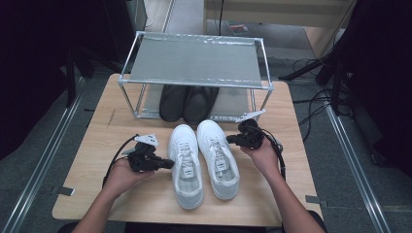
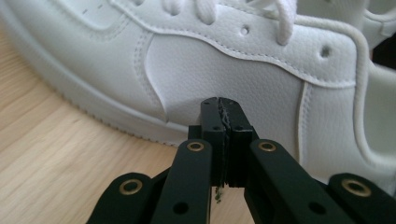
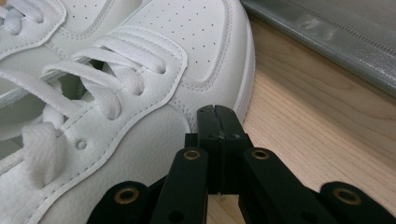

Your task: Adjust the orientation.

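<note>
Right now the left gripper, low in the left half of the high view, is pointing its tips at the outer side of the left white sneaker; its jaws are pressed together with nothing between them, probably so the closed tips can push the shoe rather than pinch it. From the left gripper view, those tips are sitting just at the sneaker's side panel, above the sole. Both sneakers are lying side by side mid-table, toes toward the shoe rack with its pair of dark shoes. At center right, the right gripper is also closed on nothing, flanking the right sneaker near its toe. Both hands are angling inward, bracketing the pair.
</note>
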`<state>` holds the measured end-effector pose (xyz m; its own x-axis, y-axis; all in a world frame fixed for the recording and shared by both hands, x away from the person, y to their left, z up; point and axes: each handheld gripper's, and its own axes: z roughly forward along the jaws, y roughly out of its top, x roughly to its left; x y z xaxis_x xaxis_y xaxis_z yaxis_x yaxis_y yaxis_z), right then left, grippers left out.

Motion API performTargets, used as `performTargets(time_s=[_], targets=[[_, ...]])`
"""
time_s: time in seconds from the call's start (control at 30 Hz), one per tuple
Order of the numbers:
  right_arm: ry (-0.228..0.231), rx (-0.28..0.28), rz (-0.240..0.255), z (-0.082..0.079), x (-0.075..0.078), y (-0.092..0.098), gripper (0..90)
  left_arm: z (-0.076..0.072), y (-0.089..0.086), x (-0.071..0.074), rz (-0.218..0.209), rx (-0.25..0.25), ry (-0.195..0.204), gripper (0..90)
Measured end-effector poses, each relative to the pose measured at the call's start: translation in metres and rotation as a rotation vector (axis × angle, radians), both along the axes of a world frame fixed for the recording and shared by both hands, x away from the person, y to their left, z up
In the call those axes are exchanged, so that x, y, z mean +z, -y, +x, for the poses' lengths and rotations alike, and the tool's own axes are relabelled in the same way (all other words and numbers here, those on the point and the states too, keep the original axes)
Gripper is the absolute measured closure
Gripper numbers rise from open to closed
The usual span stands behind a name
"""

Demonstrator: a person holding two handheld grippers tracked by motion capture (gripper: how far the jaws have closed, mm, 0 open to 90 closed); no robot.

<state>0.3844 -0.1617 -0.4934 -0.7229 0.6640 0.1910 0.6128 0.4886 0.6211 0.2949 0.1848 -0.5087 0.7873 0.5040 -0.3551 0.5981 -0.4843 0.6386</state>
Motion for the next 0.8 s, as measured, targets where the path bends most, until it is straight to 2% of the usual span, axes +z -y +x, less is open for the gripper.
performTargets(time_s=[0.1,0.17,0.27,0.43,0.6,0.7,0.8], targets=[[0.002,0.001,0.007,0.000,-0.001,0.001,90.0,-0.003,0.009,-0.001,-0.010,-0.019,-0.005,89.8],[0.001,-0.002,0.008,-0.001,-0.001,0.001,90.0,-0.004,0.012,-0.001,0.003,-0.021,0.005,89.8],[-0.011,-0.008,0.020,0.000,-0.001,0.002,90.0,-0.005,0.012,-0.002,-0.012,-0.006,-0.005,90.0],[-0.022,-0.008,0.034,-0.001,-0.001,0.004,90.0,-0.007,0.015,-0.003,-0.024,0.000,0.002,90.0],[-0.001,-0.036,0.047,-0.003,0.000,0.012,88.9,-0.013,0.033,-0.006,-0.059,-0.060,-0.019,90.0],[-0.026,-0.058,0.117,-0.002,0.000,0.023,86.6,-0.017,0.047,-0.007,-0.062,-0.097,-0.015,90.0],[-0.026,-0.070,0.145,-0.002,-0.001,0.029,85.4,-0.019,0.055,-0.006,-0.062,-0.123,-0.017,90.0]])
